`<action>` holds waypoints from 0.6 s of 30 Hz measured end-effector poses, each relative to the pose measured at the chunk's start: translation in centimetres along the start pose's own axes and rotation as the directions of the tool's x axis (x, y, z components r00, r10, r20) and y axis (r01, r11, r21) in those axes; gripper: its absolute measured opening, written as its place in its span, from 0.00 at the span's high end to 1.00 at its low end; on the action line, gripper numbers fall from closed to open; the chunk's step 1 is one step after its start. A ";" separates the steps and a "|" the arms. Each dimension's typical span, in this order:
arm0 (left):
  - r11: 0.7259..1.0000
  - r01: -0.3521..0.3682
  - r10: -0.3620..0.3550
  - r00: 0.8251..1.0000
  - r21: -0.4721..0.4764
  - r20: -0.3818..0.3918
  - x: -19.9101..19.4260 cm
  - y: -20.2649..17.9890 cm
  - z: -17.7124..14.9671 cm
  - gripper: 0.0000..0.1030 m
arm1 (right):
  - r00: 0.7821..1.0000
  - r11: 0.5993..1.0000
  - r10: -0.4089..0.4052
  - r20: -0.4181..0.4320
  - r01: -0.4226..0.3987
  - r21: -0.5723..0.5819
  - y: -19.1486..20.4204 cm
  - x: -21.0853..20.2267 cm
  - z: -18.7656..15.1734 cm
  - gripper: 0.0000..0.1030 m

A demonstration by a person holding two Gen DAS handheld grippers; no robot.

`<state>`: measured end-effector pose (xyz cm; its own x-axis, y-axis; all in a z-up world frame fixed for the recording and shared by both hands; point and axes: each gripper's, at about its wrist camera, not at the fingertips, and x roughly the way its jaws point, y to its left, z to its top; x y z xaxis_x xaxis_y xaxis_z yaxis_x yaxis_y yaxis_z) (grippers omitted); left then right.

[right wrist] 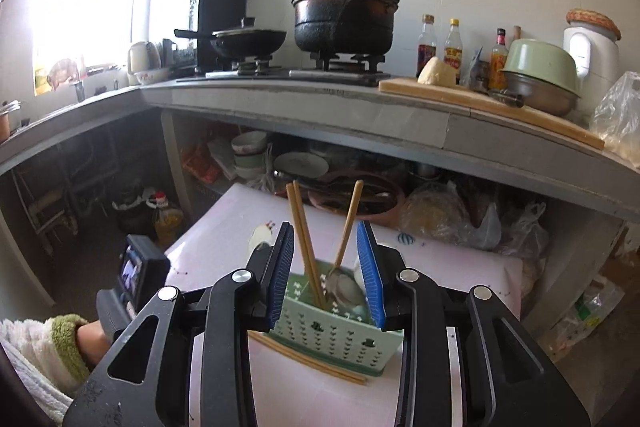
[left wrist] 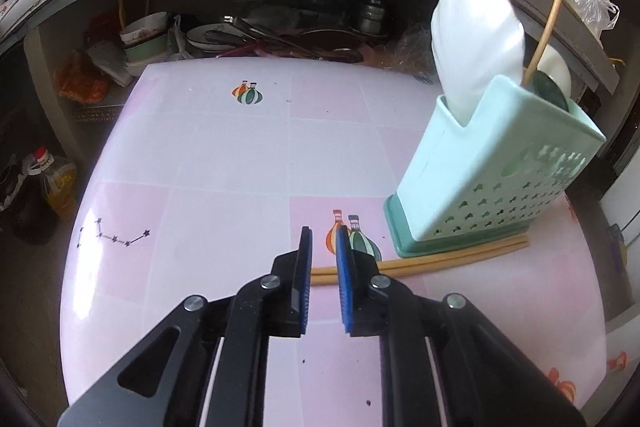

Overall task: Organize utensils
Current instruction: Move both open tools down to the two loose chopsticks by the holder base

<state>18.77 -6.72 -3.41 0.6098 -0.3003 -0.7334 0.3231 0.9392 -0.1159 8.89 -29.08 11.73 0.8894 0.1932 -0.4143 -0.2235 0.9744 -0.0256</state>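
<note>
A mint-green utensil holder (left wrist: pixel 492 167) stands on the pink table (left wrist: pixel 224 155), at right in the left wrist view. It holds a white spoon (left wrist: pixel 476 39), chopsticks (left wrist: pixel 546 27) and a darker ladle. A pair of wooden chopsticks (left wrist: pixel 432 259) lies flat on the table against the holder's base. My left gripper (left wrist: pixel 324 239) is open and empty, its tips just above the near end of that pair. My right gripper (right wrist: pixel 326 239) is open and empty, above the holder (right wrist: pixel 336 331) and its upright chopsticks (right wrist: pixel 304 239). The flat pair (right wrist: pixel 312 361) lies in front.
A grey counter (right wrist: pixel 320 99) runs behind the table with a stove, a black pot (right wrist: pixel 344 15), bottles and a cutting board. The shelf below it holds bowls and plates (left wrist: pixel 208 35). An oil bottle (left wrist: pixel 56 183) stands on the floor at left.
</note>
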 end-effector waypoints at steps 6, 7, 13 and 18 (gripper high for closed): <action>0.998 -0.044 0.046 0.998 0.050 -0.037 2.9 -0.7 0.7 0.94 | 1.000 1.000 -0.028 -0.011 0.028 -0.001 0.5 0.2 -0.7 0.69; 0.997 -0.053 0.056 0.997 0.064 -0.046 3.1 -0.9 0.6 0.94 | 1.000 0.999 -0.030 -0.004 0.030 0.011 0.2 0.1 -0.5 0.69; 0.990 -0.060 0.070 0.995 0.129 -0.077 3.9 -2.1 -0.8 0.95 | 0.999 0.989 -0.040 0.021 0.036 0.140 -2.4 -0.5 0.5 0.69; 0.987 -0.021 0.039 0.993 0.157 -0.109 2.8 -2.8 -2.0 0.95 | 0.998 0.965 -0.062 -0.029 0.067 0.252 -4.5 -0.3 0.0 0.69</action>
<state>18.12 -9.82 -6.48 0.5395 -0.2438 -0.8059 0.4193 0.9078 0.0061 9.60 -33.52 12.00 0.8896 0.1295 -0.4381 -0.0558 0.9826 0.1771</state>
